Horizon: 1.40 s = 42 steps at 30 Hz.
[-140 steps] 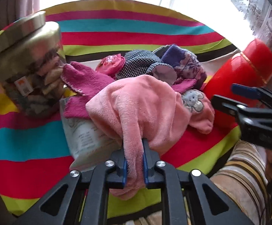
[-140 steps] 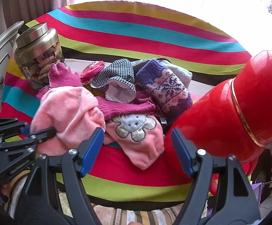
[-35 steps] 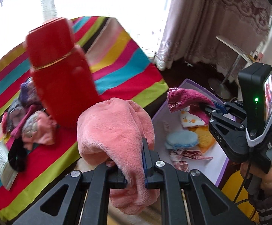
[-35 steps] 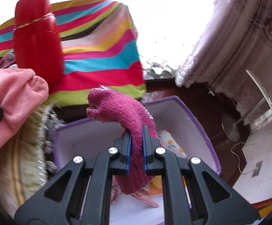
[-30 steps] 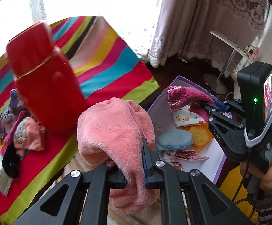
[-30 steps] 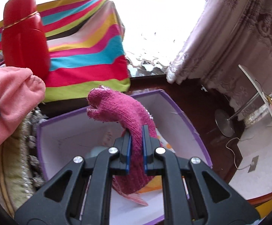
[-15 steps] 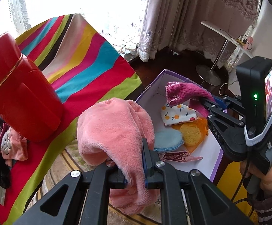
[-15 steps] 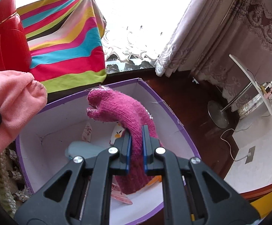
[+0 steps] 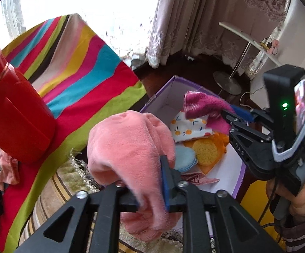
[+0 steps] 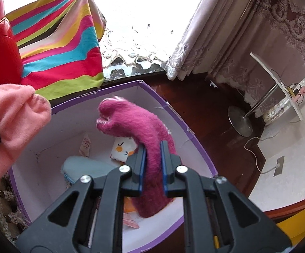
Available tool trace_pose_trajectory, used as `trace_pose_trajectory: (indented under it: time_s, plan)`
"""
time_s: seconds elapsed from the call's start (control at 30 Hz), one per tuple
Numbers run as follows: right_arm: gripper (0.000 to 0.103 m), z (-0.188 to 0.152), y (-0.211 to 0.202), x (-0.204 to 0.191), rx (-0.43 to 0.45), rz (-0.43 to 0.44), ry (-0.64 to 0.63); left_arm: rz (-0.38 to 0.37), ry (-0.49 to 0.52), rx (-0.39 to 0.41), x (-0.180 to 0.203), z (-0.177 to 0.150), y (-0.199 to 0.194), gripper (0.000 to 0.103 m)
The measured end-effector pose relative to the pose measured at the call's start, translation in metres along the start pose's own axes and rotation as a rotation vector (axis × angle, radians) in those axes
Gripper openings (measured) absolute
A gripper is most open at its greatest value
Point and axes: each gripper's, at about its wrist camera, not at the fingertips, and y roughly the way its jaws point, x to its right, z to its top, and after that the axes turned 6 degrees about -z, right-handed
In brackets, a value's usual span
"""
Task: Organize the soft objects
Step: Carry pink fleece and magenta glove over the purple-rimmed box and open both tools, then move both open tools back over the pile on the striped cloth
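Fingers of the left gripper (image 9: 151, 186) have just been opening; the pink fleece item (image 9: 131, 147) is between the blue pads, draped over them, bulk bulging up and to the left, tail hanging below. Right pad sits against the fleece; left pad is hidden by fabric, so whether the grip is loosened or pressing cannot be told for certain, though the item has not dropped.

Fingers of the right gripper (image 10: 152, 164) have likewise just been opening. The magenta knit glove (image 10: 139, 135) stands between the pads, its curled tip arching up and left, its cuff hanging beneath. Pads lie close along both sides of it.

Glove hangs over the interior of the purple-rimmed white box (image 10: 169, 113), which sits on the dark floor to the right of the striped cloth (image 9: 85, 80). Pink fleece is over the box's near-left edge, beside the glove. Box contents: orange-print fabric (image 9: 191, 126), light blue pad (image 9: 185, 158), yellow sponge disc (image 9: 205, 151) on orange cloth, all lying on the bottom.

On the striped cloth, far left: red container (image 9: 11, 113), with more small garments (image 9: 3, 166) just beside its base. A hand (image 9: 299, 196) holds the right gripper's handle.
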Motion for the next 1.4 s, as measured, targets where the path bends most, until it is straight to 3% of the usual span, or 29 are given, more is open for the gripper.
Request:
trace_pose_trajectory:
  time_s: [0.1,0.2,0.3,0.4,0.53,0.8,1.03,1.4]
  plan:
    - [0.052,0.0,-0.005,0.001,0.018,0.009,0.006,0.013,-0.009,-0.013,-0.002,-0.003,0.003,0.034]
    - [0.057,0.002,-0.009,-0.001,0.027,0.014,0.003,0.043,-0.005,-0.001,-0.004,-0.005,-0.002,0.049]
    - [0.058,0.004,-0.013,-0.007,0.032,0.047,0.001,0.112,0.005,0.03,-0.009,-0.01,-0.014,0.057]
    - [0.059,0.008,-0.023,-0.018,0.042,0.11,-0.004,0.213,-0.025,0.051,-0.025,-0.02,-0.03,0.058]
    - [0.063,0.014,-0.05,-0.047,0.079,0.226,-0.049,0.335,-0.161,0.098,-0.073,-0.047,-0.064,0.058]
    - [0.066,0.029,-0.098,-0.124,0.137,0.376,-0.188,0.506,-0.434,0.197,-0.172,-0.113,-0.139,0.058]
    - [0.066,0.039,-0.128,-0.179,0.165,0.438,-0.291,0.567,-0.563,0.232,-0.219,-0.161,-0.175,0.058]
    - [0.068,0.045,-0.162,-0.23,0.189,0.495,-0.39,0.516,-0.606,0.239,-0.244,-0.18,-0.179,0.058]
